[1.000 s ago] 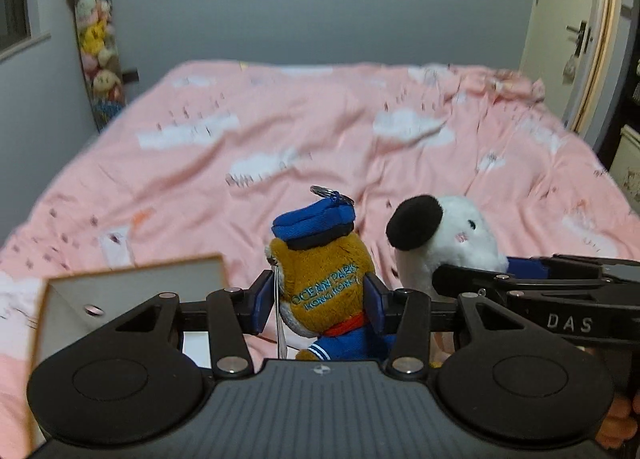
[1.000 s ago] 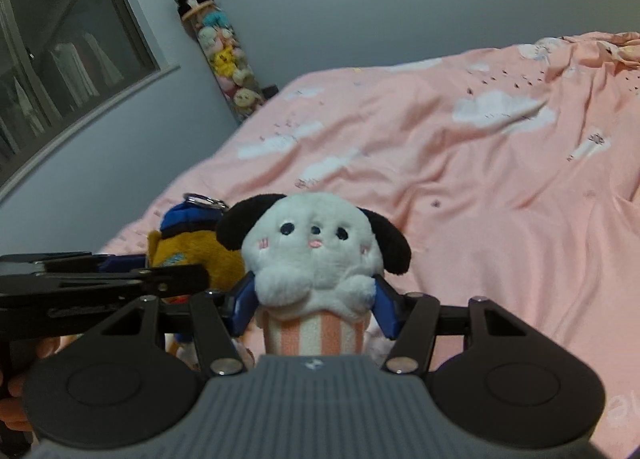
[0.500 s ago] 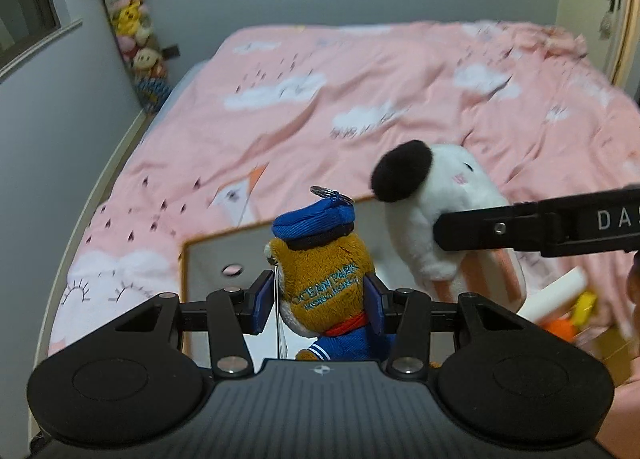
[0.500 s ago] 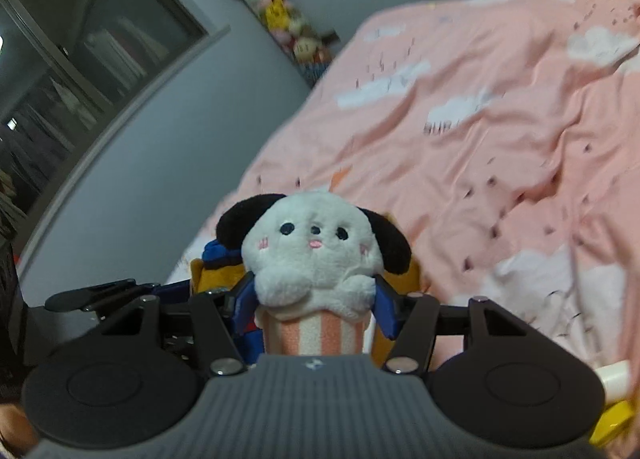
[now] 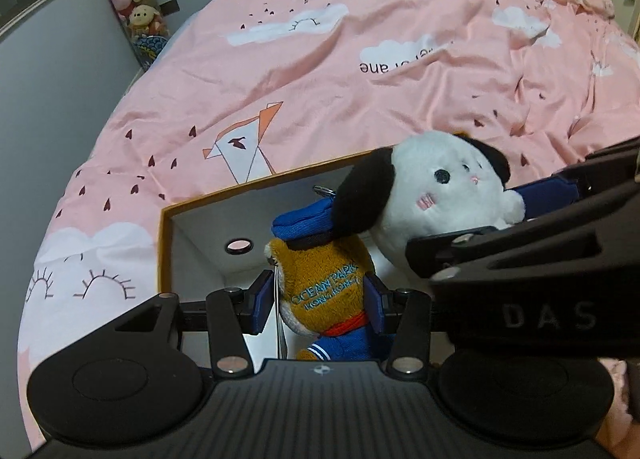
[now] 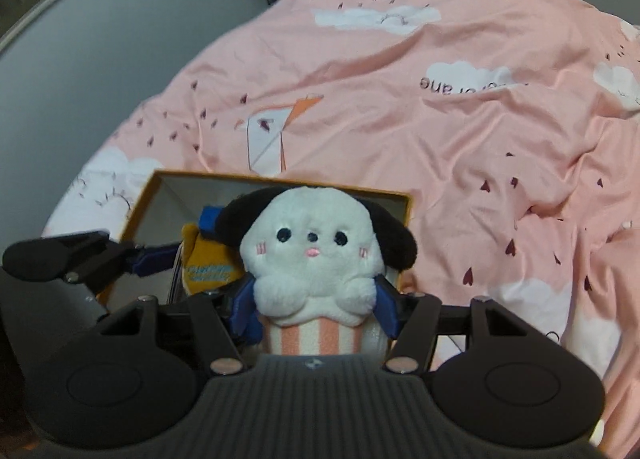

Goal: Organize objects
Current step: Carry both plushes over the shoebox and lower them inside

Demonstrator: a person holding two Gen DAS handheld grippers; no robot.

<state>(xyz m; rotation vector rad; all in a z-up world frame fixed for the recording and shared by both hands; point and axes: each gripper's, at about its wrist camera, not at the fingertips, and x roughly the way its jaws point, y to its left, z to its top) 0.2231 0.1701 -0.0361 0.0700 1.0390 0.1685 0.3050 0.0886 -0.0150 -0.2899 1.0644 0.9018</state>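
**Fingers carry two plush toys over an open box**

Blue fingers [image 5: 261, 301] of our left gripper [image 5: 318, 303] clamp an "Ocean Park Hong Kong" plush keychain [image 5: 324, 283], half-closed on its brown body. Our right gripper [image 6: 316, 309] pinches a black-eared white plush dog [image 6: 314, 255] by its striped base. Just beyond both sets of fingers sits an orange-rimmed box [image 5: 164, 251] on a pink bedspread [image 5: 360, 71], both toys held over its opening, touching each other.

box floor [image 5: 208, 259] mostly hidden behind brown plush [image 5: 324, 291] and white plush [image 5: 436, 203]
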